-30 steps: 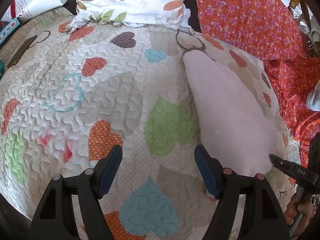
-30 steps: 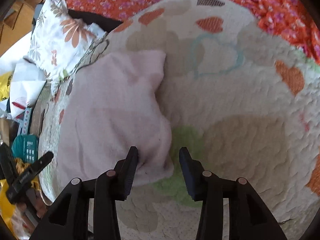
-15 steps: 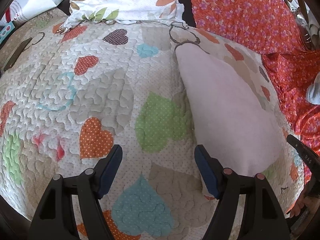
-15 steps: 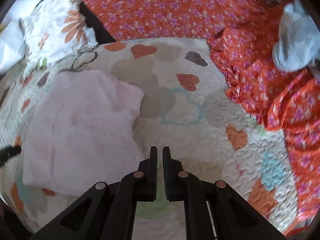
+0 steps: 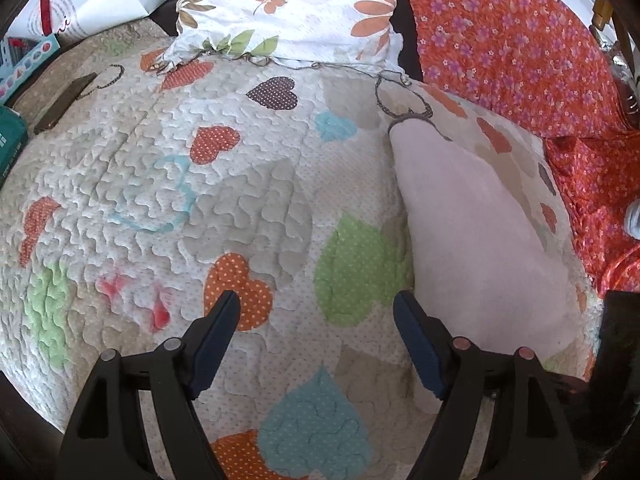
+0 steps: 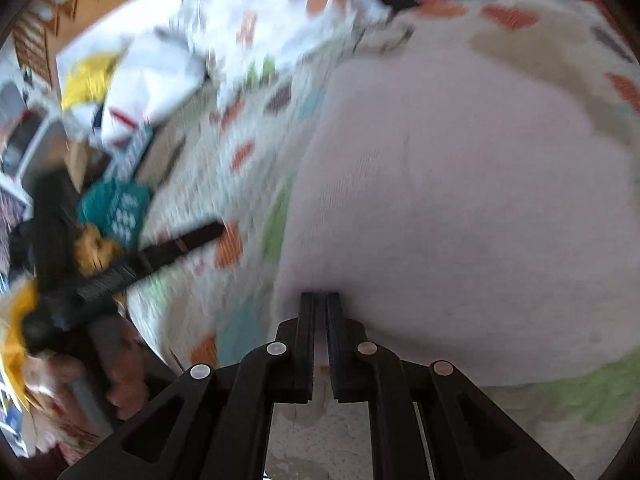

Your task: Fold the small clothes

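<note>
as seen from left wrist | pink cloth (image 5: 472, 232) long axis toward pillow (image 5: 296, 4)

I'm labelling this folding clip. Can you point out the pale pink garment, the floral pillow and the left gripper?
pale pink garment (image 5: 480, 248): left wrist view, middle of the folded cloth.
floral pillow (image 5: 296, 4): left wrist view, centre of its white cover.
left gripper (image 5: 316, 314): left wrist view, midway between its open jaws, over the quilt.
</note>
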The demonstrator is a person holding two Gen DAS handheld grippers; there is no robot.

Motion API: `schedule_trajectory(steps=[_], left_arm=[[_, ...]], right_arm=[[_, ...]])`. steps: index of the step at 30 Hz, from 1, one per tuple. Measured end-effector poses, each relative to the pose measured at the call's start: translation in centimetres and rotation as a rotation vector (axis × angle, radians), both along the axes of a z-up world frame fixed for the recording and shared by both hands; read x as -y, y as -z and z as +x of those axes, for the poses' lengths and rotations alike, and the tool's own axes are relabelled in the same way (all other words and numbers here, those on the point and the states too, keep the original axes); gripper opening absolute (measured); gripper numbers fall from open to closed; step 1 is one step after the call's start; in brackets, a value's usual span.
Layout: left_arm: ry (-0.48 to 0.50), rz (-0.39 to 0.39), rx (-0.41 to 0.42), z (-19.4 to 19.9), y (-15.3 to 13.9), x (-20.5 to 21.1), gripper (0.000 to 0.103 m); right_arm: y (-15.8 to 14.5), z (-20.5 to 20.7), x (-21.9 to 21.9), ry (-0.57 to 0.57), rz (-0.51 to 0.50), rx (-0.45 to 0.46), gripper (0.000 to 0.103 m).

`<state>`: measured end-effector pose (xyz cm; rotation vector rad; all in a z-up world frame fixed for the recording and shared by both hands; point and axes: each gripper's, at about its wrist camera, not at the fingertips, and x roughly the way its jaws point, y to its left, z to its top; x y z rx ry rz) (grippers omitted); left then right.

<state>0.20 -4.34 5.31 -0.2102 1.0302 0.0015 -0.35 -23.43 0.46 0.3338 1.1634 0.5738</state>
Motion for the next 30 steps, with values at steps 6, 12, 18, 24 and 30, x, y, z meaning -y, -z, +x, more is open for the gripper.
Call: schedule_trajectory(steps=[6, 12, 18, 24, 30], left_arm=[[0.037, 0.041, 0.036, -0.6, -0.5, 1.2, 0.079], [0.081, 0.128, 0.113, -1.8, -1.4, 3.4, 0.08], [0.044, 0.21, 0.28, -4.0, -3.3, 5.1, 0.086], [-0.005, 0.255, 0.421, -7.8, -5.1, 6.3, 0.102], [0.031, 0.143, 0.365, -11.2, -3.3, 6.5, 0.103]], right_arm=[[-2.0, -0.1, 2.4, 0.046, 0.057, 0.041, 0.016], [-4.6, -1.6, 6.8, 0.209, -0.064, 0.15, 0.036], [-4.5, -2.7, 9.0, 0.299, -0.208, 0.156, 0.043], [-4.8, -5.3, 9.5, 0.337, -0.303, 0.194, 0.056], [-3.4, -8.7, 9.8, 0.401, -0.326, 0.164, 0.059]])
